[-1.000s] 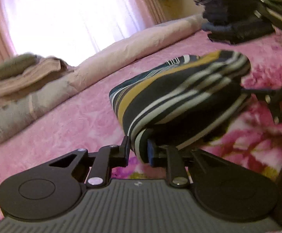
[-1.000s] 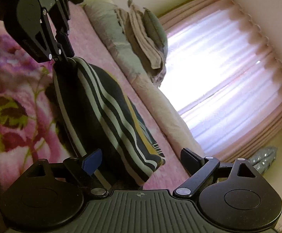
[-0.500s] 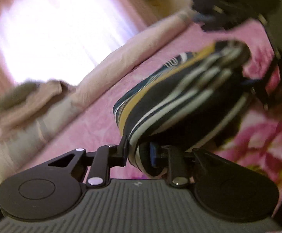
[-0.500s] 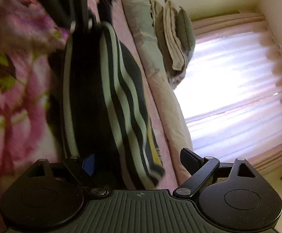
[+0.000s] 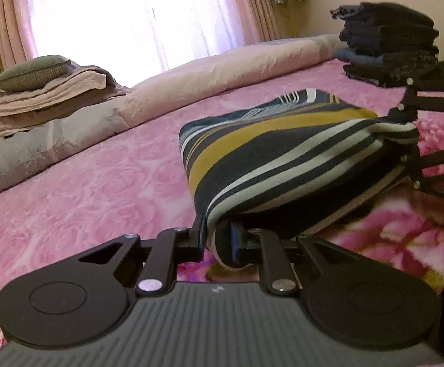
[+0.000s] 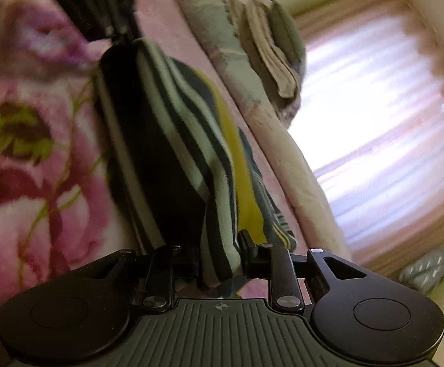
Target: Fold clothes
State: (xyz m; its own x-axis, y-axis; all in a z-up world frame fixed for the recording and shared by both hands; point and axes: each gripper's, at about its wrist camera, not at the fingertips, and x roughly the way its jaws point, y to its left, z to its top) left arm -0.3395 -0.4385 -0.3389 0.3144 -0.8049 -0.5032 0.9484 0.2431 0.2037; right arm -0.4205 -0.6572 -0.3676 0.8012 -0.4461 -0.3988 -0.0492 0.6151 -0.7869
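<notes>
A folded striped garment (image 5: pixel 283 153), dark with white and mustard bands, lies across a pink floral bedspread (image 5: pixel 84 192). My left gripper (image 5: pixel 218 240) is shut on its near folded edge. The far end of the cloth sits between the fingers of my right gripper (image 5: pixel 408 136), at the right of the left wrist view. In the right wrist view the striped garment (image 6: pixel 176 137) stretches away from my right gripper (image 6: pixel 218 260), which is shut on its edge. My left gripper (image 6: pixel 124 35) shows blurred at the cloth's far end. The underside of the garment is hidden.
A stack of dark folded clothes (image 5: pixel 387 52) stands on the bed behind the right gripper. A long rolled duvet (image 5: pixel 191 85) runs along the far side. A pillow on folded linens (image 5: pixel 38 79) rests at far left. Bright curtains (image 5: pixel 130 15) fill the background.
My right gripper stood open beside the garment before; it has now shut on the cloth's edge. The left gripper kept its hold, and the garment has lowered and stretched flatter.
</notes>
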